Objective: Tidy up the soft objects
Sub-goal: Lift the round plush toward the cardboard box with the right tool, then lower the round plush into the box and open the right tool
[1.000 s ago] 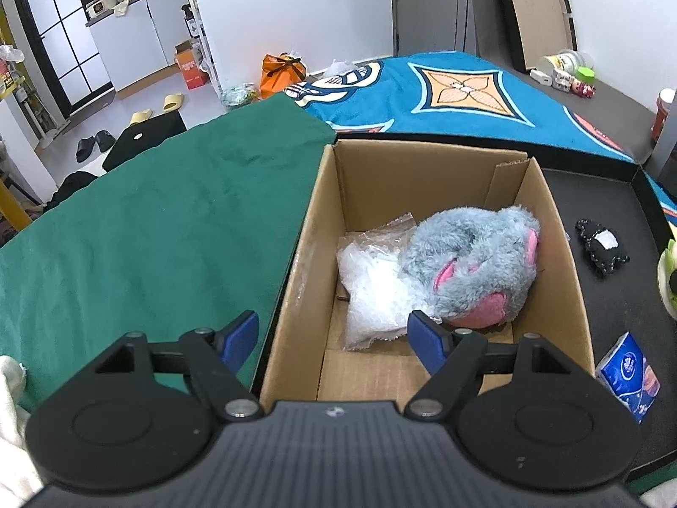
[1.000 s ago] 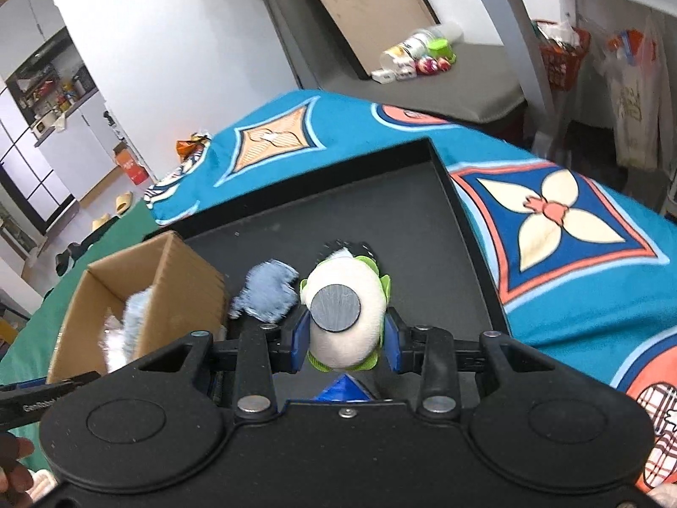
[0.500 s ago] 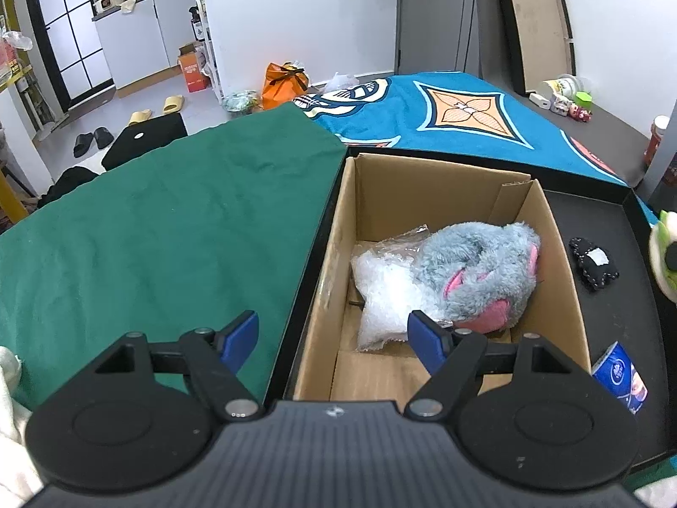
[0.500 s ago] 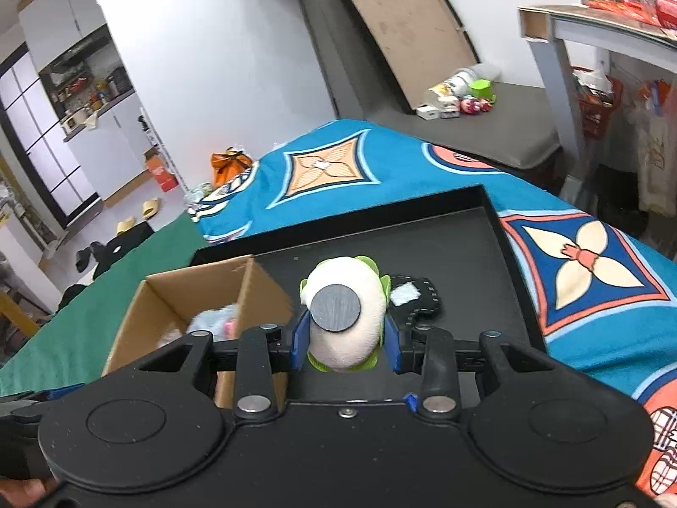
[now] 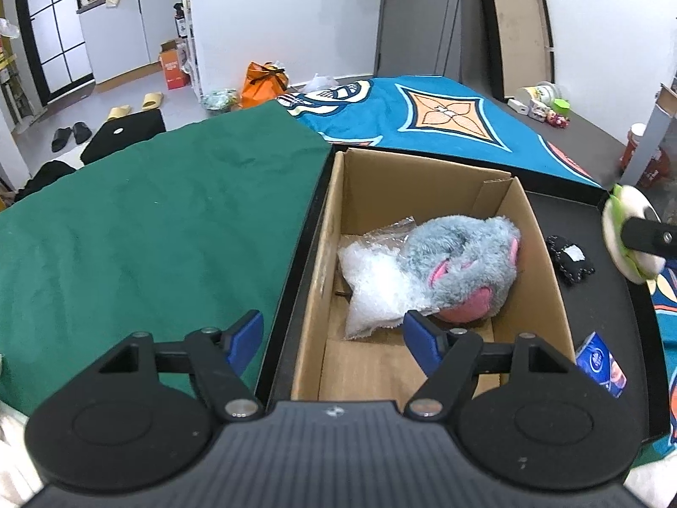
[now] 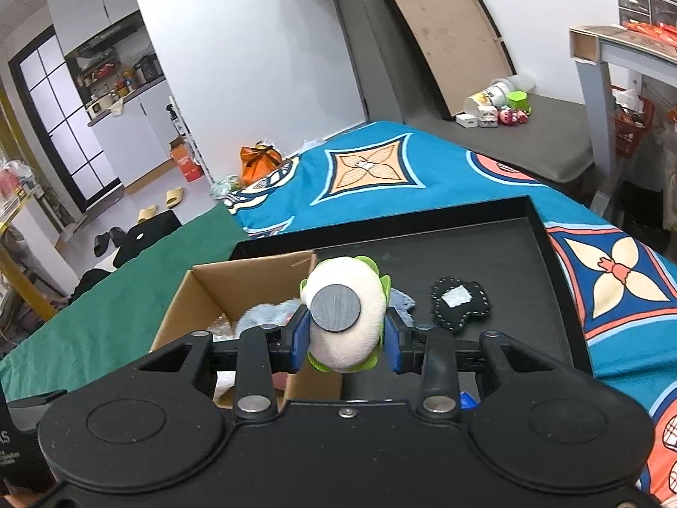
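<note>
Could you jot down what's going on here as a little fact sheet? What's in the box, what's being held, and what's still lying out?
Setting: black tray on patterned blue and green cloths
Box: open cardboard box on the tray
In the box: grey and pink plush toy, clear plastic bag
Right gripper: clamped on a white and green soft toy, near the box
Left gripper: open, empty, jaws just narrowed slightly
Still on tray: black soft piece, blue packet
</note>
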### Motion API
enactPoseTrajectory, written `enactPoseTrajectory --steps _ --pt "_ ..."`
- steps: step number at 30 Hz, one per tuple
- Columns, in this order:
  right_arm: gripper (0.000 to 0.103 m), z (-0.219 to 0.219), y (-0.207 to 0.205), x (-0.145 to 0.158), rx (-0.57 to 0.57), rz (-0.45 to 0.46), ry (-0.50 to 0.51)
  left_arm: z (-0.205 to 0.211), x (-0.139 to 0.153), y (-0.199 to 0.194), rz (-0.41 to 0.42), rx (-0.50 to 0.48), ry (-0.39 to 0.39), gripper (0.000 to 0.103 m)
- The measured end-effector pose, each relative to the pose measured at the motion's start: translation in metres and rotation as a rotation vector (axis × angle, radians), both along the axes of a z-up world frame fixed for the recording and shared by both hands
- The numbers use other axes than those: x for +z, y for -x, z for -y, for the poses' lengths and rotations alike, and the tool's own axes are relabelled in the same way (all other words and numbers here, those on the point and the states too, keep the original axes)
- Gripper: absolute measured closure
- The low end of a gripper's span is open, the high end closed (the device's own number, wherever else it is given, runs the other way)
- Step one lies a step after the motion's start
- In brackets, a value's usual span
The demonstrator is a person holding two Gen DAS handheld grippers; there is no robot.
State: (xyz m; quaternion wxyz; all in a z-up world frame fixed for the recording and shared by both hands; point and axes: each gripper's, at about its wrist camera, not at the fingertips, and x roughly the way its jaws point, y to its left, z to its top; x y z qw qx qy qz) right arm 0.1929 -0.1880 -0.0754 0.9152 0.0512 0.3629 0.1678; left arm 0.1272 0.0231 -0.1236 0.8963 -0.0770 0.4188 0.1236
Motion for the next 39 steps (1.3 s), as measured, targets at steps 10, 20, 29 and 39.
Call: enactPoseTrajectory --steps 10,20,29,39 --pt "0.067 -0.025 0.008 0.006 0.043 0.004 -0.002 -0.016 -0.006 0.008 0.009 0.005 0.099 0.053" --pt "0.067 -0.055 0.019 0.007 0.101 -0.012 -0.012 -0.031 -0.013 0.018 0.005 0.018 0.166 0.078" --pt "0.067 -0.079 0.029 0.006 0.161 -0.021 -0.016 -0.039 -0.016 0.023 0.024 0.012 0.209 0.091" --pt "0.053 -0.093 0.032 -0.001 0.213 -0.047 -0.069 -0.041 -0.017 0.025 0.024 0.011 0.210 0.091"
